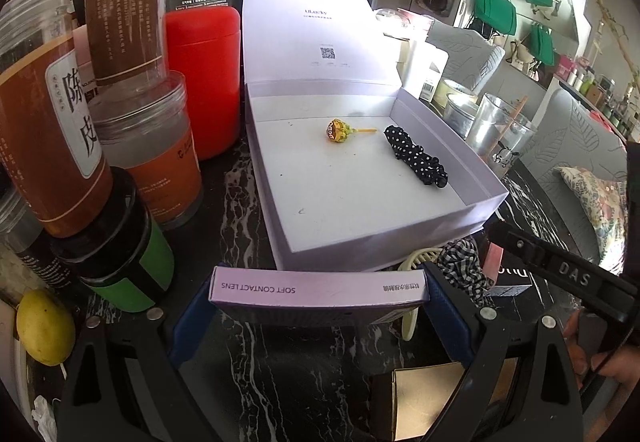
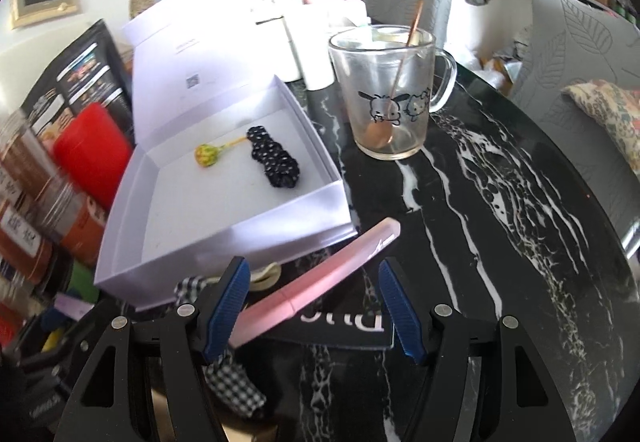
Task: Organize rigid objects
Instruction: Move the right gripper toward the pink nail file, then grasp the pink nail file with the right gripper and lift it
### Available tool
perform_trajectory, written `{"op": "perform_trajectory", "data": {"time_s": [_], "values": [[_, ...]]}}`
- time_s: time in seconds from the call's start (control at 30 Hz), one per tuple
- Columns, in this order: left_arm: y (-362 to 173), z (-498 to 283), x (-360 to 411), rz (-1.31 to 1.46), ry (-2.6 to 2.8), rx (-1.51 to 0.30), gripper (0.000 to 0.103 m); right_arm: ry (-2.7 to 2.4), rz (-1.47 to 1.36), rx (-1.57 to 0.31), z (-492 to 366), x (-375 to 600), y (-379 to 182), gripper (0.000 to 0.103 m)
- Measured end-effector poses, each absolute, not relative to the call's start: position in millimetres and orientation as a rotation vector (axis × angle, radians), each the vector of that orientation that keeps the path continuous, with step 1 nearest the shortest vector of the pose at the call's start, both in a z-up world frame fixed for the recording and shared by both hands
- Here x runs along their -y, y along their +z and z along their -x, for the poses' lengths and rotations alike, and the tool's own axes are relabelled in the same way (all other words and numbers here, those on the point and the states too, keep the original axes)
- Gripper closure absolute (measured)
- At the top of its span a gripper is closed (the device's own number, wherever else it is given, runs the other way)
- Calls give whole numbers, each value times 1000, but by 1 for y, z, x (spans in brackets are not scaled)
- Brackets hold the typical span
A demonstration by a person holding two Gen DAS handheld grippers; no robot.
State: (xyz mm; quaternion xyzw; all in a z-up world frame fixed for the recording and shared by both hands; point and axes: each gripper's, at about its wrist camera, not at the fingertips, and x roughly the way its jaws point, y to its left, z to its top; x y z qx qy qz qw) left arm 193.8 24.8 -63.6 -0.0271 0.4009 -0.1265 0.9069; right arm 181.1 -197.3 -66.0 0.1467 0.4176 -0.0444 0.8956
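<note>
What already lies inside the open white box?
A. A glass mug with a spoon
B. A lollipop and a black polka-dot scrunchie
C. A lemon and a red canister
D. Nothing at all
B: on the floor of the white box, the lollipop and the black polka-dot scrunchie lie side by side.

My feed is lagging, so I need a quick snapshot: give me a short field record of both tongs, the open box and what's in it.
left tongs: shut on contact lens box
right tongs: open, pink case between the fingers, not pinched
white box: open, lid up
in box: lollipop, dotted scrunchie
right of box: glass mug with spoon
</note>
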Motion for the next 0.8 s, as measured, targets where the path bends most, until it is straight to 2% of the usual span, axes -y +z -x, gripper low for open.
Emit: {"op": "perform_trajectory", "data": {"time_s": [0.33, 0.43, 0.57, 0.8], "values": [[-65, -197, -25, 55, -269, -837, 7, -100, -350, -913, -190, 204, -87, 38], [-66, -197, -23, 49, -270, -840, 7, -75, -392, -913, -191, 207, -89, 46], [-66, -196, -21, 44, -273, -841, 7, -79, -447, -893, -185, 216, -88, 68], [-60, -188, -16, 35, -274, -835, 7, -79, -490, -873, -174, 227, -86, 80]]}}
